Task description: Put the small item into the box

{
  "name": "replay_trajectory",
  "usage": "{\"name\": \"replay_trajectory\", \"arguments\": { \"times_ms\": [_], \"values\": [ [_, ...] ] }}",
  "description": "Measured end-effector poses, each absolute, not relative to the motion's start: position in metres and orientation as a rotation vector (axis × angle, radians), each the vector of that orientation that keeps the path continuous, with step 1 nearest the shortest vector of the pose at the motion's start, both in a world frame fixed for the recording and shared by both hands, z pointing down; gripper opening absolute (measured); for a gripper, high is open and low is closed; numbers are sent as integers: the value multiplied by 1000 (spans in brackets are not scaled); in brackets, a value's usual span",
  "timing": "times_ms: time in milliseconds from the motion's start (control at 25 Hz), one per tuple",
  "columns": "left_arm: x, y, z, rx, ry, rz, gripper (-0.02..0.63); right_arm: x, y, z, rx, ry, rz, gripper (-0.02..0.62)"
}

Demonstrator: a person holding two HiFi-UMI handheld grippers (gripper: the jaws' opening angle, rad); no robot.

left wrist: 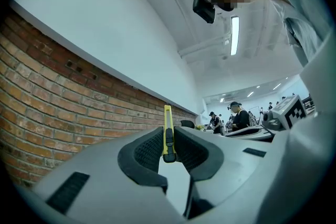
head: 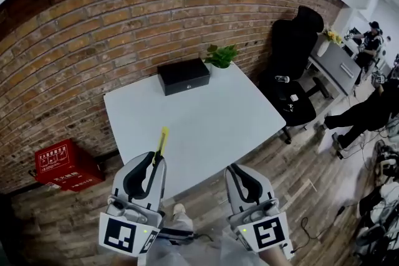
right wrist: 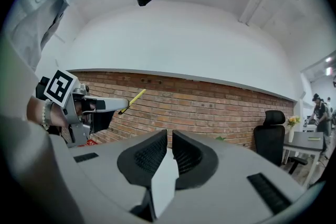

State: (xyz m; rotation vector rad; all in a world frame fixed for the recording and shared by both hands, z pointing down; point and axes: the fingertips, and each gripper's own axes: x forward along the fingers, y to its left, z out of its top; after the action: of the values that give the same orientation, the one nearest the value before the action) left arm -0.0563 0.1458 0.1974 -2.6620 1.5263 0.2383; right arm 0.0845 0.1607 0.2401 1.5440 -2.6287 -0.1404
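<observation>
The left gripper [head: 156,160] has its jaws closed on the yellow cutter [head: 163,139], gripping its lower end. The rest of the cutter projects forward over the near edge of the tabletop [head: 206,121]. The black box [head: 183,75] sits at the far side of the tabletop, against the brick wall and just beside a small plant [head: 221,56]. It is well apart from both grippers, and its lid appears shut.

The right gripper [head: 236,169] has its jaws nearly together and holds nothing.

Step in hand: carrying the cutter. The next move probably calls for the free right gripper to open the lid, then for the cutter to be brought across to the box.
</observation>
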Motion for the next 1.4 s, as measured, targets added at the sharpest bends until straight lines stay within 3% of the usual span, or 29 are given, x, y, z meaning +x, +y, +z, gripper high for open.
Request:
{"name": "replay_trajectory", "arguments": {
  "times_ms": [600,1400],
  "values": [
    [-89,20,204,-2663,1562,216,75,51,30,247,1509,-2620,-108,58],
    [-94,-49,240,-2680,1590,141,75,45,-41,283,1484,-2595,-43,58]
  ]
}}
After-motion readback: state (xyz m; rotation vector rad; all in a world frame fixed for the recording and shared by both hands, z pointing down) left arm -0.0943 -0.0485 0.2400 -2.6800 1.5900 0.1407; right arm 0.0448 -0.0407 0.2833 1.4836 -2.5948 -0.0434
